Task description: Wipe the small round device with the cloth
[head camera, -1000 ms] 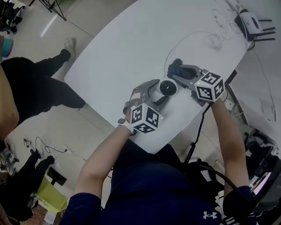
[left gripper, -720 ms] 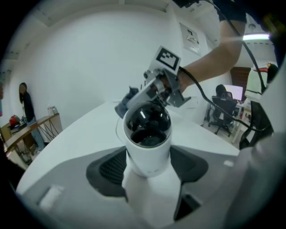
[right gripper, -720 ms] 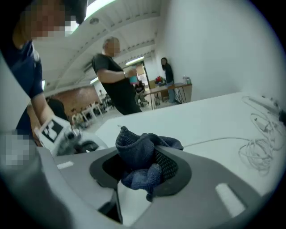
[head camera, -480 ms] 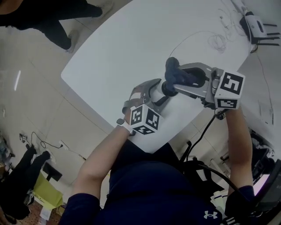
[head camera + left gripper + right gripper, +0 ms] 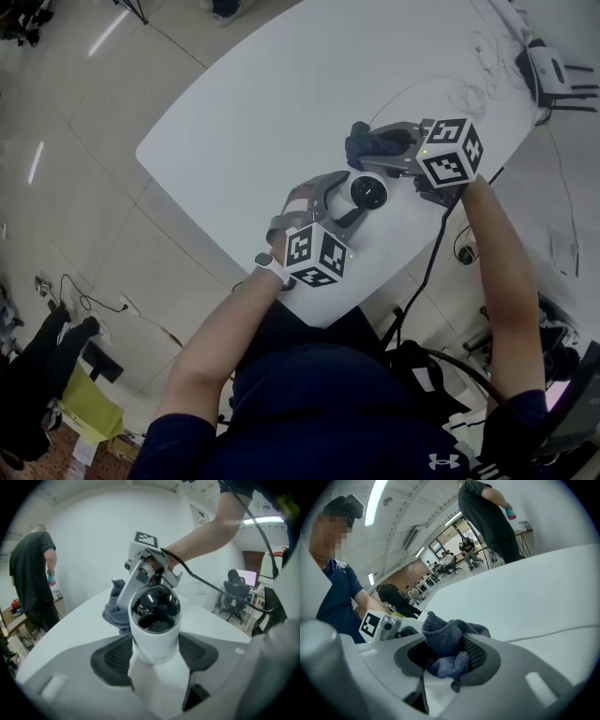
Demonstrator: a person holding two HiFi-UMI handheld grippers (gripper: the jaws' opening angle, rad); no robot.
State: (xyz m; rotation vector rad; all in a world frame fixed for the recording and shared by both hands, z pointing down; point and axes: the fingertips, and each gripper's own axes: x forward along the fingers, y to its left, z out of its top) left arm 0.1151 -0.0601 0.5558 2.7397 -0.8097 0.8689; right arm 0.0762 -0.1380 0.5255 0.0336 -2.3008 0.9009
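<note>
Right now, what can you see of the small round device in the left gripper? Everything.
The small dome camera is glossy white plastic, with a rounded black dome face on top and a narrower white stem below. It stands roughly upright over the white table, its lower body clamped in the left gripper. The blue-grey cloth, pinched in the right gripper, sits just behind it. Contact can't be told.

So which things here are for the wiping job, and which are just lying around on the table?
For the job:
- the small round device, held in the left claw
- the blue cloth, pinched in the right claw

Just lying about:
- the white box with black antennas at the far corner of the table
- the thin white cables beside it
</note>
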